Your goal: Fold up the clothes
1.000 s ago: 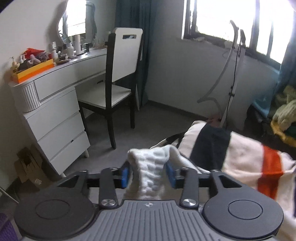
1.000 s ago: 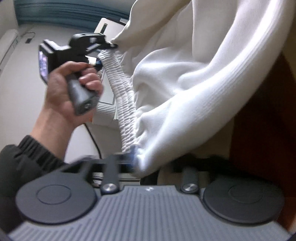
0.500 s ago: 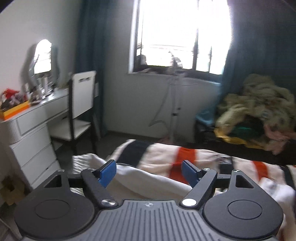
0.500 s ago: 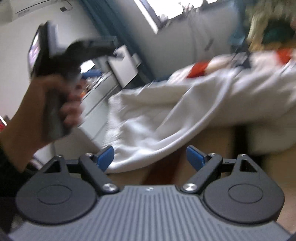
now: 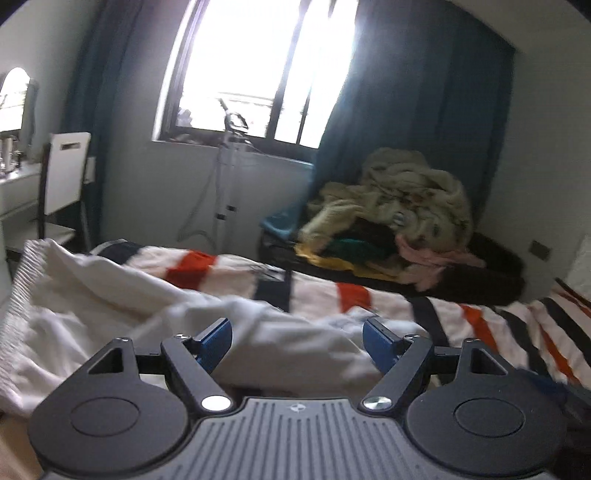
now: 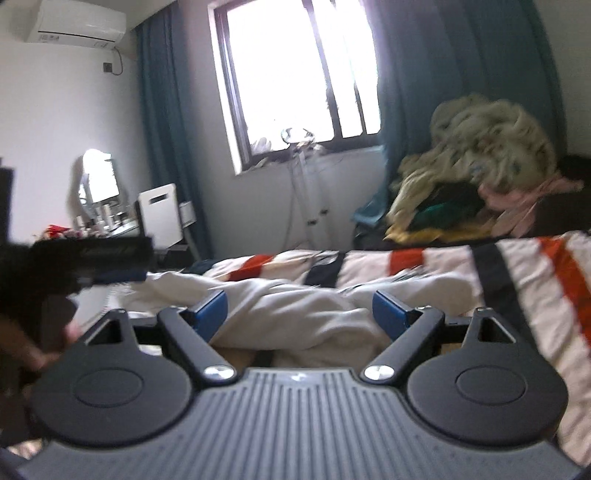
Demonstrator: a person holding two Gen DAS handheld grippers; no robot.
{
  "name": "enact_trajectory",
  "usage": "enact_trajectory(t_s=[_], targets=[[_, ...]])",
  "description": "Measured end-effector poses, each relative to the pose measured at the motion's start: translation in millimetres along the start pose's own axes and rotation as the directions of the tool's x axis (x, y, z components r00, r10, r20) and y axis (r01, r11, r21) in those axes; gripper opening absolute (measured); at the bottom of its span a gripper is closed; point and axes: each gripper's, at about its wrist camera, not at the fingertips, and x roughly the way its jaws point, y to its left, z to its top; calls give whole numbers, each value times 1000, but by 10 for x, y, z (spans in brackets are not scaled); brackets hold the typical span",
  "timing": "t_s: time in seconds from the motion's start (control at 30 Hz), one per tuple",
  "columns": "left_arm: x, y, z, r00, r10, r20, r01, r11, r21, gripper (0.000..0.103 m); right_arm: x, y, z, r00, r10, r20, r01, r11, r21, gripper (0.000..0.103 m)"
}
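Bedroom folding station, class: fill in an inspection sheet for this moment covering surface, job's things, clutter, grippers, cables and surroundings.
Surface: bed with striped blanket.
Job's things: white garment lies crumpled on the blanket, ribbed hem at left.
Clutter: clothes heap beyond the bed.
Grippers: left gripper open, holding nothing; right gripper open, holding nothing.
Cables: thin wire below the air conditioner.
Surroundings: window, blue curtains, chair, vanity mirror.

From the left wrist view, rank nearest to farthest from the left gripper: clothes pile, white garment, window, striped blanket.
1. white garment: right in front of the open left gripper, spreading left.
2. striped blanket: under and beyond it, running right.
3. clothes pile: past the bed, right of centre.
4. window: back wall, upper centre.
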Motion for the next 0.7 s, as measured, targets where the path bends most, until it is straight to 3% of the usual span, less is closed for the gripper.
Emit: enact_trajectory(t_s=[0.17, 0.3, 0.6, 0.7], targets=[[31, -143, -409, 1000, -23, 15, 22, 1000, 10, 80, -30, -219, -237, 998, -48, 52, 47, 999, 10, 87], [125, -37, -646, 999, -44, -4, 44, 999, -8, 80, -4, -317, -389, 997, -54, 51, 51, 998, 46, 87], [276, 175, -725, 999, -24, -43, 23, 1000, -21, 80, 82, -300, -419, 997, -76, 30, 74, 996, 53, 87], [309, 142, -736, 998, 12, -62, -12, 1000, 11, 80, 97, -278, -436, 997, -78, 14, 77, 995, 60, 87]])
